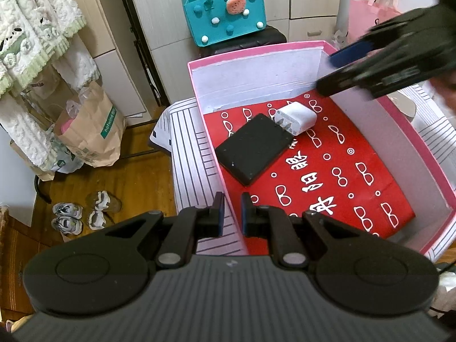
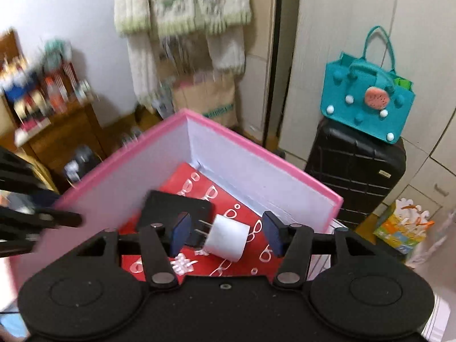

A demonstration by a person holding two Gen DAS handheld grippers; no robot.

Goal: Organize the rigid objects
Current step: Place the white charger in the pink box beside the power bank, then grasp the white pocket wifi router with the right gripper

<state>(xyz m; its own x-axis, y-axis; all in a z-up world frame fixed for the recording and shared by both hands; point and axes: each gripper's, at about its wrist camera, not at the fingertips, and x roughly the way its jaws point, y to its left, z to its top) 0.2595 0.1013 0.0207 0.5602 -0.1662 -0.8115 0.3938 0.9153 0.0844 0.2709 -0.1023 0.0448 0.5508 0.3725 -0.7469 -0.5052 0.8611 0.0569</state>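
The white charger (image 2: 226, 240) lay on its side on the red printed paper (image 1: 327, 176) lining the pink box (image 1: 421, 131), its prongs resting against the corner of a flat black case (image 1: 253, 149) that sat nearer the box's left wall. Both were already inside, so the sorting seemed partly done. The right gripper (image 2: 226, 232) hung over the box with its jaws spread and nothing pinched; in its own view the charger showed between the two blue pads (image 2: 181, 235), though whether the pads were down at its level could not be told. The left gripper (image 1: 232, 211) straddled the near left wall of the box, its jaws almost pressed together; whether they nipped the wall could not be made out. If the charger was to be moved, the sound approach would be to close on its broad flat faces rather than the prongs, keeping clear of the case so it was not dragged along. The box stood on a striped cloth (image 1: 188, 154), with a teal bag (image 2: 367, 105) on a black suitcase (image 2: 356, 171) beyond.
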